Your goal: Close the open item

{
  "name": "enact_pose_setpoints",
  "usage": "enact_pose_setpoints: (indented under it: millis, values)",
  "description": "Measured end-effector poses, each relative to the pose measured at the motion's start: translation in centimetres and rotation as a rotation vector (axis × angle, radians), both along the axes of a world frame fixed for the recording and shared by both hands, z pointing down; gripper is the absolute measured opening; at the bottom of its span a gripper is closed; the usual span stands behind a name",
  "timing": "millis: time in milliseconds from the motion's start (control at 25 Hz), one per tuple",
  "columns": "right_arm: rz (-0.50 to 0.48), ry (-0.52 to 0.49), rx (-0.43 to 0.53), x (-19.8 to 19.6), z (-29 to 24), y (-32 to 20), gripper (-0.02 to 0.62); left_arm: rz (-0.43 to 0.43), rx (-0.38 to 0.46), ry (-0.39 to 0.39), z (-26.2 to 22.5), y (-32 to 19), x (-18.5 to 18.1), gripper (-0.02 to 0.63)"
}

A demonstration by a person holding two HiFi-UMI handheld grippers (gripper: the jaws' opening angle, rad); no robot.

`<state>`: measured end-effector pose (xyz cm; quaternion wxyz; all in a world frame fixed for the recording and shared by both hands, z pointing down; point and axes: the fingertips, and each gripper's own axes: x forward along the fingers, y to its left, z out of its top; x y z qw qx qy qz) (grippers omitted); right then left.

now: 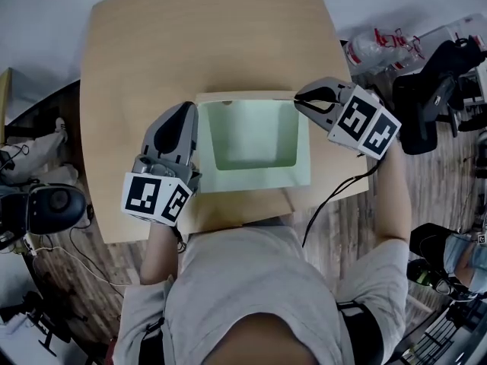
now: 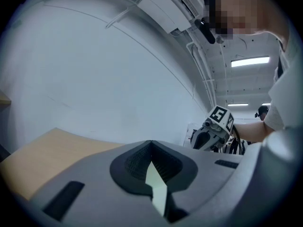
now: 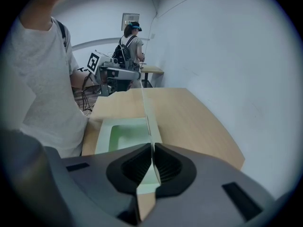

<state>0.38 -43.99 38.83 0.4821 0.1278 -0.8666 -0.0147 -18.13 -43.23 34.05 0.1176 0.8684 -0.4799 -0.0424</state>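
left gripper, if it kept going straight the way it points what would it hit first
Nothing close, it seems. The left gripper, shut on a box flap, points level over the table. The white wall would come first, though depth is unclear.

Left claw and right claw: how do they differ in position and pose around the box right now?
The left claw sits at the left side of the green box; the right claw is at its far right corner. The left claw points level, its view looking across the table to the wall; the right claw tilts down onto the box. Shared: each is shut on a thin edge of the box.
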Motion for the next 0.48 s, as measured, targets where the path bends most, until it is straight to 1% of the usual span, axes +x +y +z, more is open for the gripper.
enact_pose_setpoints:
  millis: [120, 280, 480]
  values:
    - [0.007, -0.023, 0.011, 0.0, 0.5, 2.5, 0.025, -0.014, 0.008, 0.005, -0.6, 0.8, -0.5, 0.012]
    - [0.012, -0.05, 0.025, -0.4, 1.3, 5.7, 0.035, -0.021, 0.016, -0.006, -0.9, 1.9, -1.0, 0.012]
    - [0.028, -0.074, 0.023, -0.1, 2.8, 8.5, 0.048, -0.022, 0.008, -0.012, -0.6, 3.4, -0.6, 0.012]
